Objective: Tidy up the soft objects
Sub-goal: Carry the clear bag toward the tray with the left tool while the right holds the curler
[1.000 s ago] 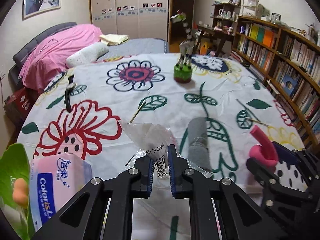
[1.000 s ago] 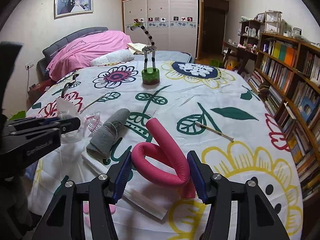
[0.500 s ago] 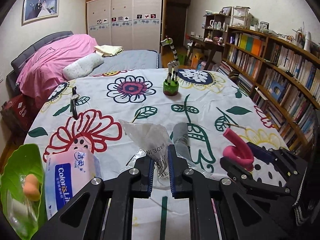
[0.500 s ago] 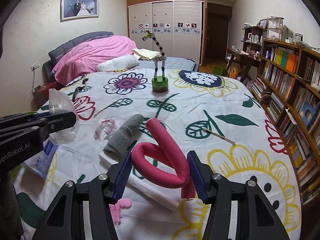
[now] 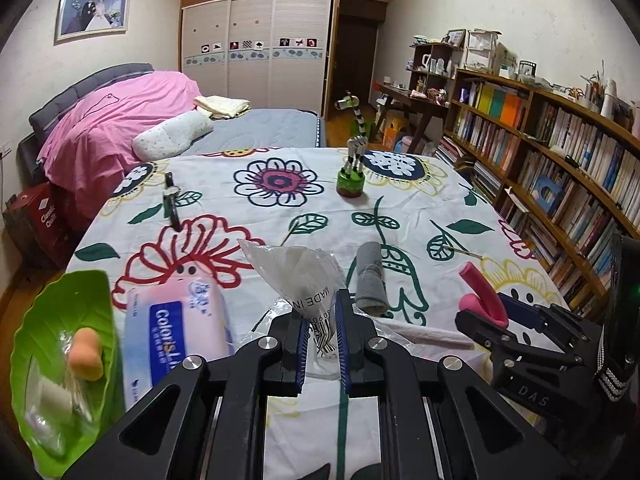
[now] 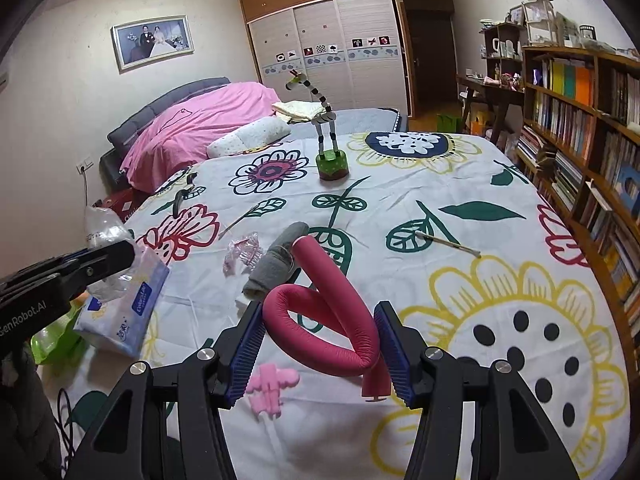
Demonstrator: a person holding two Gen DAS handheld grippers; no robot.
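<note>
Going left to right from your left wrist view: the green leaf-shaped dish (image 5: 60,320) is sitting at the table's near-left edge with an orange sponge (image 5: 86,354) in it, and the tissue pack (image 5: 176,336) is lying just beside it on the flowered tablecloth (image 5: 400,184). Your left gripper (image 5: 322,340) is pressing together on a clear plastic bag (image 5: 296,272) — crinkly, see-through, printed lettering on it, flaring up and away from the jaws. Right behind it a rolled gray sock (image 5: 372,278) is lying with its long axis running away from you, and the zebra toy (image 5: 354,152) is standing further back.

Your right gripper (image 6: 320,344) is pinching the pink foam tube (image 6: 332,312) — it's looping between the pads, matte and wrinkly, one end pointing up and left toward the sock, the other hanging down by the right pad. A small pink toy (image 6: 272,386) is lying on the cloth below it.
</note>
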